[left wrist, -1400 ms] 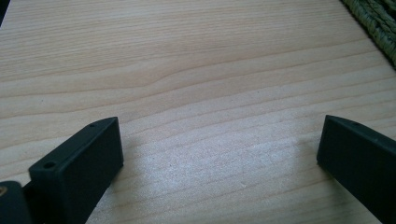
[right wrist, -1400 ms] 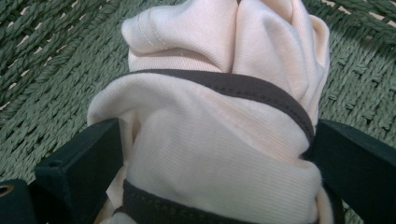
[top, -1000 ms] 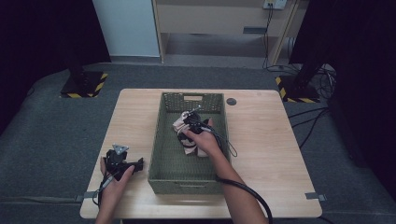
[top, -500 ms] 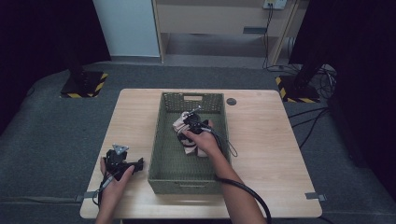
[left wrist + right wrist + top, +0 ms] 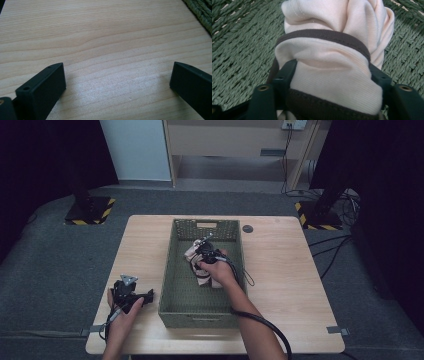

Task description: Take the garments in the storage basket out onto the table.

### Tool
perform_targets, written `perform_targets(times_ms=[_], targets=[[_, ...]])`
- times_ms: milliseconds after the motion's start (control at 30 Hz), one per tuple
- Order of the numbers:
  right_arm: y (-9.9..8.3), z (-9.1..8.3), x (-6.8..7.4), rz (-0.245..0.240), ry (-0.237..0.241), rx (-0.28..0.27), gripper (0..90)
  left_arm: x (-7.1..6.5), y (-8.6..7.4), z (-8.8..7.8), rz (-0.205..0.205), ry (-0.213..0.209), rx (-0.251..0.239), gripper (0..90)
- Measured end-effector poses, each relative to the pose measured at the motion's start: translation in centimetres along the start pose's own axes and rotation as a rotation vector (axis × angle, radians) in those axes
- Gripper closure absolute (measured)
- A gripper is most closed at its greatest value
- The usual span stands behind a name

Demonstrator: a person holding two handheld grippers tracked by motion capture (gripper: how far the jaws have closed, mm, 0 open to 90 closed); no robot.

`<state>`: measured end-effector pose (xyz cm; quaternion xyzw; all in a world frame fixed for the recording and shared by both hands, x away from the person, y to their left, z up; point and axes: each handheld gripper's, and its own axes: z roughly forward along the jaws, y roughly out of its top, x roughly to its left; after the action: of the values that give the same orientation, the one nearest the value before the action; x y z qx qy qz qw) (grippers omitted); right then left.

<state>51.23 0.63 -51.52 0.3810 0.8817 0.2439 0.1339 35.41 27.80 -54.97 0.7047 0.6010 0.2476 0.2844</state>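
A rolled pale pink garment with a dark brown trim [image 5: 329,57] lies inside the green woven basket [image 5: 180,270] in the middle of the table. My right gripper [image 5: 202,251] reaches into the basket; its jaws have just been closing and now press on both sides of the garment [image 5: 196,254], which bulges between them in the right gripper view. My left gripper [image 5: 142,296] rests low over bare wood at the table's front left, beside the basket, its jaws [image 5: 115,85] standing wide open with nothing between them.
A small dark round disc [image 5: 247,228] lies on the wooden table [image 5: 290,270] just beyond the basket's far right corner. The basket's corner [image 5: 200,12] shows at the upper right of the left gripper view. Dark floor surrounds the table.
The right gripper's jaws have closed onto the pink garment in the basket. Both hands stay where they were.
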Motion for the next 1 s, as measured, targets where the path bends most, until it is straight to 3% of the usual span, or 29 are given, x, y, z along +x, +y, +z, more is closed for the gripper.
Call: perform_targets(times_ms=[300,700,1000], targets=[[0.0,-0.6,0.0,-0.010,0.026,-0.010,59.0,0.0,0.0,0.0,0.000,0.000,0.000,0.0],[0.1,-1.8,-0.9,0.028,0.002,-0.058,60.4,0.0,0.0,0.0,0.000,0.000,0.000,0.0],[0.3,-2.4,-1.0,0.025,-0.002,-0.061,60.3,0.0,0.0,0.0,0.000,0.000,0.000,0.0]])
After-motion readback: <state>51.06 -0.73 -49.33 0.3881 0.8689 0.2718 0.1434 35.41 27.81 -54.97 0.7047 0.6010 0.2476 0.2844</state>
